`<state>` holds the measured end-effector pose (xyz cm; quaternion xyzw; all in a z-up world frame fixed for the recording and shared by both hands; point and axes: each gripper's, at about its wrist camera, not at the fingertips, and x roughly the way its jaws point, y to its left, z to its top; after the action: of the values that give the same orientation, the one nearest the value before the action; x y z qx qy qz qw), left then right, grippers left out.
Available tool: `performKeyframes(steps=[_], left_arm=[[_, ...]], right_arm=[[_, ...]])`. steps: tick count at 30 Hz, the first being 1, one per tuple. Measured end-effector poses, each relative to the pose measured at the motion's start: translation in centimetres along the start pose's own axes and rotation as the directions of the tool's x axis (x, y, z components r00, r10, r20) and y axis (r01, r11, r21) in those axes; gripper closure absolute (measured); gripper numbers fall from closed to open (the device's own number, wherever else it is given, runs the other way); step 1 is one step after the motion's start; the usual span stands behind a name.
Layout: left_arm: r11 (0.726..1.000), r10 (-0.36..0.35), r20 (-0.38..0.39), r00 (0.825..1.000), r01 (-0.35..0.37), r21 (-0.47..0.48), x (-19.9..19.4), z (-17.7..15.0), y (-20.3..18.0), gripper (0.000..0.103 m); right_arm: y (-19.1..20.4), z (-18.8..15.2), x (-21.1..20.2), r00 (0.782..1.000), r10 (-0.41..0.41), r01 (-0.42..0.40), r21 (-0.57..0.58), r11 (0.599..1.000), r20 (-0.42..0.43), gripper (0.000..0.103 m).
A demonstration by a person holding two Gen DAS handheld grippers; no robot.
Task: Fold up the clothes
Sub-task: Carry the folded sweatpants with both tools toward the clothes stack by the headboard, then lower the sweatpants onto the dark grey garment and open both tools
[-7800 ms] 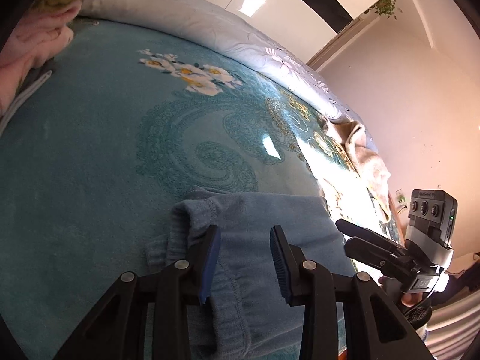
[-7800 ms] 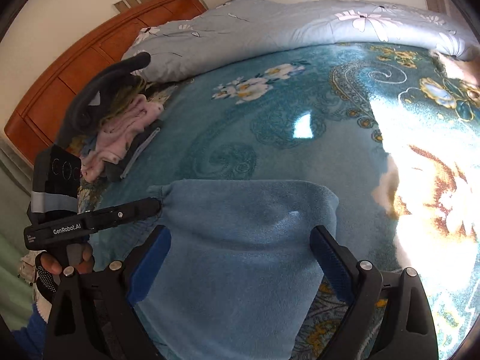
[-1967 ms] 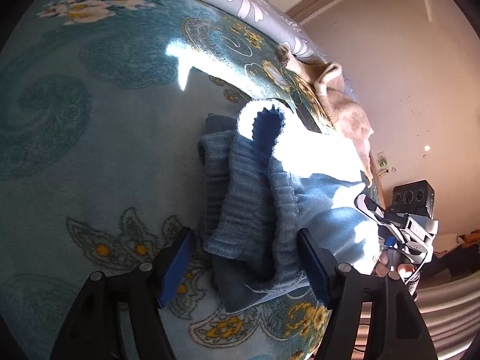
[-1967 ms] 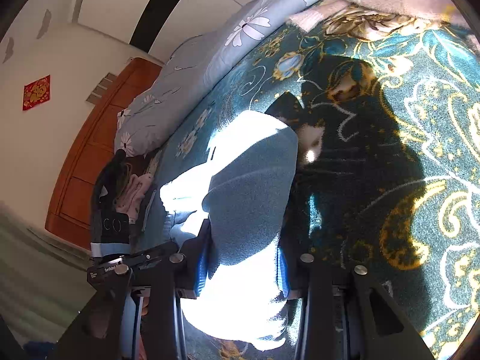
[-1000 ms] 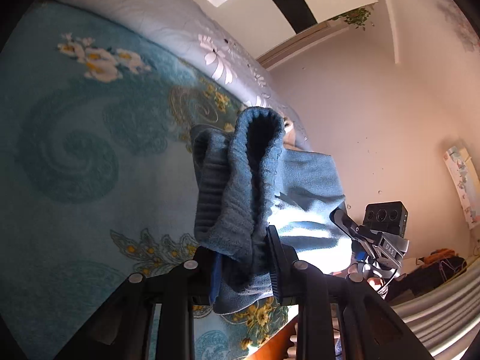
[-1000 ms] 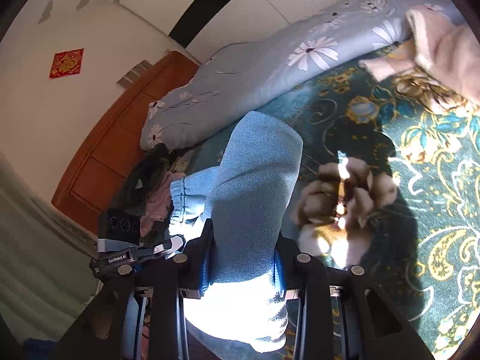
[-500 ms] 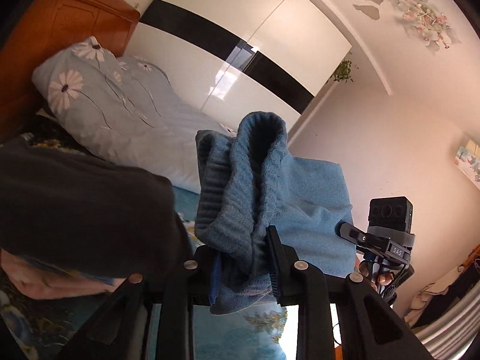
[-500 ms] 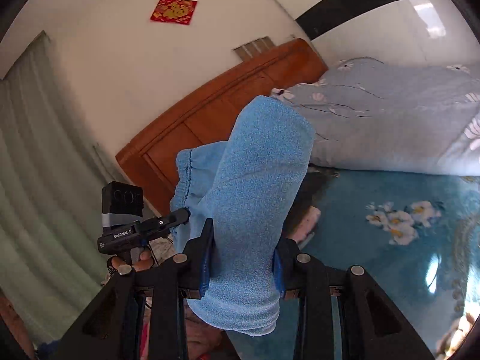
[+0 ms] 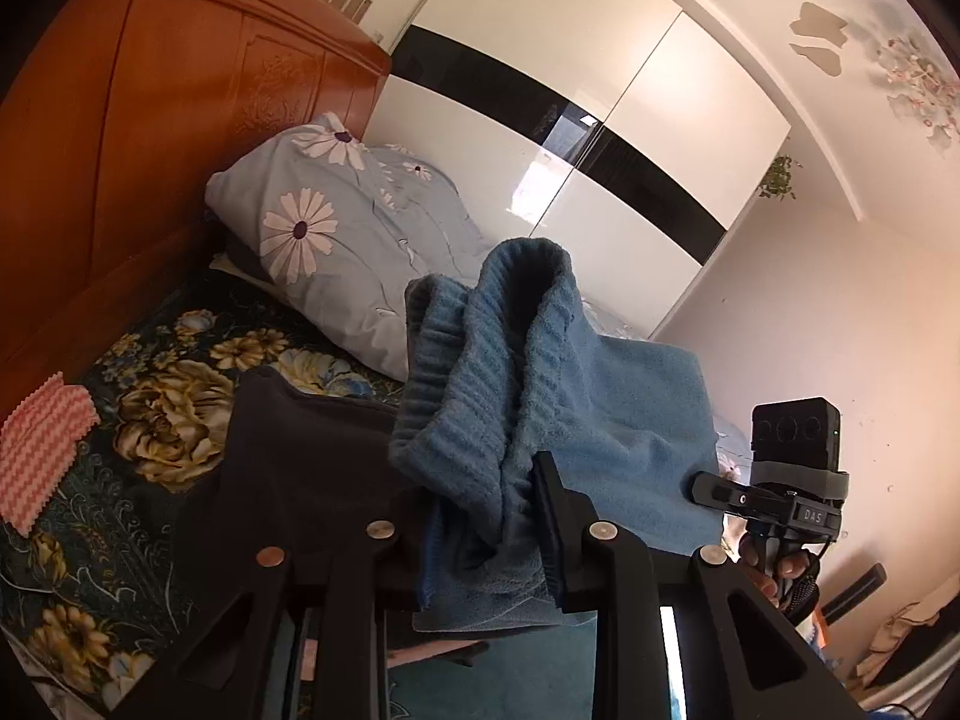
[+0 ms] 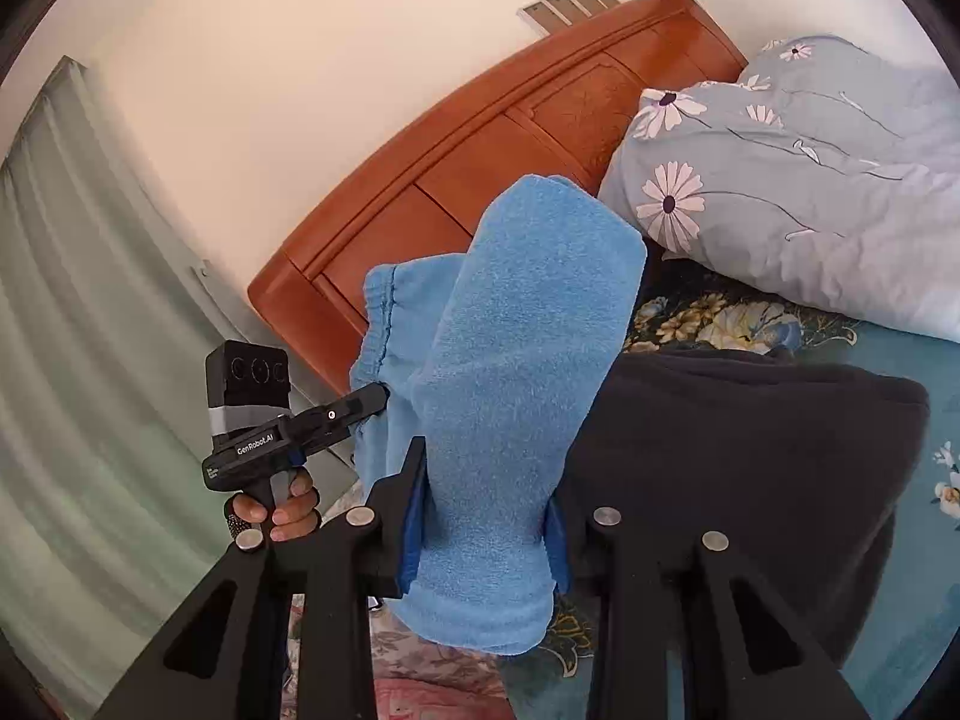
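A folded blue fleece garment (image 9: 516,396) hangs in the air between both grippers, above the head of the bed. My left gripper (image 9: 480,516) is shut on its ribbed waistband end. My right gripper (image 10: 486,510) is shut on the other folded end (image 10: 510,396). The left gripper also shows in the right wrist view (image 10: 360,405), and the right gripper shows in the left wrist view (image 9: 708,489). A folded dark garment (image 10: 738,468) lies on the bed just below and beyond the blue one; it also shows in the left wrist view (image 9: 300,468).
A wooden headboard (image 10: 480,144) runs behind. A grey pillow with daisies (image 10: 798,180) lies at the bed's head. A pink-and-white zigzag cloth (image 9: 42,456) lies at the left. Floral bedspread (image 9: 174,408) covers the bed. White wardrobe doors (image 9: 600,120) stand beyond.
Both grippers, shut on the blue garment, have carried it off the middle of the bed and swung toward the headboard. The dark folded garment now lies beneath it.
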<state>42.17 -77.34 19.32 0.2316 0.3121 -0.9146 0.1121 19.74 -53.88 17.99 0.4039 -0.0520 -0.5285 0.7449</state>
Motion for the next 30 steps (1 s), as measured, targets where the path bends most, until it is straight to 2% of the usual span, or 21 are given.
performKeyframes(steps=[4, 8, 10, 13, 17, 21, 22, 25, 27, 30], left_arm=[[0.999, -0.020, -0.047, 0.999, 0.018, -0.043, 4.0, -0.6, 3.2, 0.074], [0.998, -0.009, -0.112, 0.994, 0.002, -0.060, 7.8, -1.9, 4.8, 0.073], [0.998, -0.017, -0.120, 0.993, 0.009, -0.070, 8.8, -2.4, 5.3, 0.071], [0.997, -0.032, -0.109, 0.994, 0.023, -0.078, 9.0, -2.6, 5.5, 0.069], [0.996, -0.027, -0.100, 0.995, 0.018, -0.089, 8.7, -2.8, 5.2, 0.066], [0.997, 0.027, -0.109, 0.994, -0.036, -0.074, 7.9, -3.0, 4.8, 0.053], [0.997, 0.043, -0.107, 0.993, -0.050, -0.065, 7.5, -3.0, 4.6, 0.046], [0.995, 0.078, -0.098, 0.992, -0.083, -0.046, 6.3, -3.0, 4.4, 0.039], [0.993, 0.101, -0.094, 0.990, -0.105, -0.043, 5.7, -3.0, 4.5, 0.036], [0.989, 0.137, -0.084, 0.987, -0.141, -0.046, 4.6, -2.8, 4.7, 0.035]], right_arm=[[-2.8, 0.1, 2.3, 0.998, -0.052, 0.053, 0.039, 0.998, -0.027, 0.068], [-6.3, -0.5, 3.1, 0.993, -0.098, 0.103, 0.087, 0.991, -0.063, 0.068], [-7.7, -0.9, 3.3, 0.992, -0.103, 0.112, 0.117, 0.987, -0.078, 0.068], [-9.0, -1.0, 3.5, 0.992, -0.097, 0.108, 0.140, 0.984, -0.082, 0.068], [-8.7, -1.2, 3.2, 0.991, -0.099, 0.110, 0.124, 0.986, -0.091, 0.067], [-8.1, -1.1, 3.4, 0.987, -0.126, 0.135, 0.087, 0.987, -0.101, 0.067], [-8.1, -1.0, 3.6, 0.985, -0.135, 0.144, 0.077, 0.987, -0.104, 0.065], [-8.5, -0.8, 4.0, 0.981, -0.163, 0.169, 0.054, 0.984, -0.106, 0.055], [-8.7, -0.8, 3.7, 0.979, -0.181, 0.186, 0.047, 0.981, -0.098, 0.048], [-9.0, -0.5, 2.9, 0.974, -0.209, 0.215, 0.055, 0.975, -0.090, 0.047]])
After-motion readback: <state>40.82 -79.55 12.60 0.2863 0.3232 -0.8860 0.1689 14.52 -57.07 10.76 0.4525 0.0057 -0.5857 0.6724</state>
